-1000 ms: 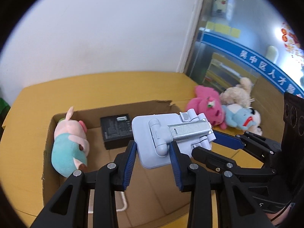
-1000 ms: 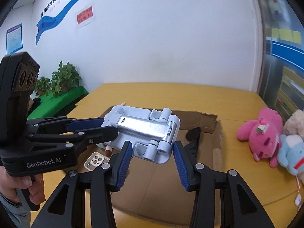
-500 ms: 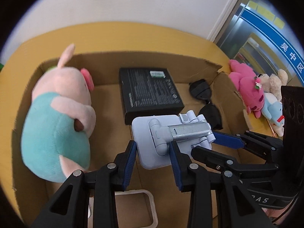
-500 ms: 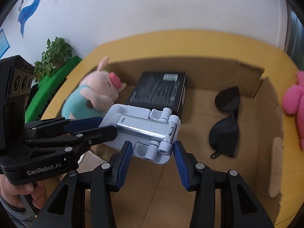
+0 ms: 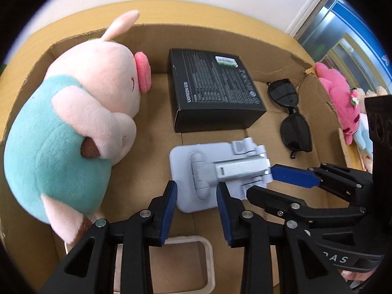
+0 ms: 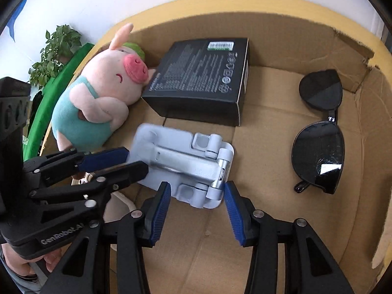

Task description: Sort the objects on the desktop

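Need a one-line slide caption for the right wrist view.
Folding phone stand lowered into the cardboard box beside plush pig, black box and sunglasses.

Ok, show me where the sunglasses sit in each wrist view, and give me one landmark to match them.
Left wrist view: the sunglasses lie right of centre on the cardboard box floor, right of the black package.
Right wrist view: the sunglasses lie at the right, also right of the black package.
Shared landmark: the black package.
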`<state>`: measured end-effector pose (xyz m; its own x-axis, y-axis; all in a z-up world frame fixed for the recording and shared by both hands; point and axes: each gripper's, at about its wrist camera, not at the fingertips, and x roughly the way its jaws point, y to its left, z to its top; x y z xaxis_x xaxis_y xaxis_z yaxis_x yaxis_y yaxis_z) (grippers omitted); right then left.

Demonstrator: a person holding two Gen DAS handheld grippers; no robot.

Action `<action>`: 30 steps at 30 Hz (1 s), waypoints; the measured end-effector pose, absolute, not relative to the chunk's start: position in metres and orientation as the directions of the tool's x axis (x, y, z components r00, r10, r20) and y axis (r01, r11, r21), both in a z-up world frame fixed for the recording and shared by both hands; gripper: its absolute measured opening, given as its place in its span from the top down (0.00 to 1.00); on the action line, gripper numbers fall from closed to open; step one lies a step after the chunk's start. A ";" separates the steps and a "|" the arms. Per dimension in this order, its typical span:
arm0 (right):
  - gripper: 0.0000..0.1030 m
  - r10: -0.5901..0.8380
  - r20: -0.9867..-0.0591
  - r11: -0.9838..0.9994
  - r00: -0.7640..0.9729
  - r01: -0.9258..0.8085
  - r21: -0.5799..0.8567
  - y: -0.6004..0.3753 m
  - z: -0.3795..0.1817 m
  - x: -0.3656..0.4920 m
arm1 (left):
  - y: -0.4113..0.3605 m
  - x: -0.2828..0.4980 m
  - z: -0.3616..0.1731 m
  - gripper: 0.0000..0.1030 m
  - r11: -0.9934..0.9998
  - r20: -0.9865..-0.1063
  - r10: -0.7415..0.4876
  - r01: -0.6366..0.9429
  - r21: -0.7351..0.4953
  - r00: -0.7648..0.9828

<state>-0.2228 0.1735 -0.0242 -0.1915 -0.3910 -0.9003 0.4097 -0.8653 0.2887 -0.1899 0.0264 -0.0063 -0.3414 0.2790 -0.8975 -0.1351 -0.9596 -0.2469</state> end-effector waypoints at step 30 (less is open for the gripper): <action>0.00 -0.245 -0.539 -0.965 -0.806 0.259 0.051 0.258 0.002 -0.019 | -0.008 0.009 0.010 0.22 -0.998 -0.540 -0.055 0.046 0.030 -0.840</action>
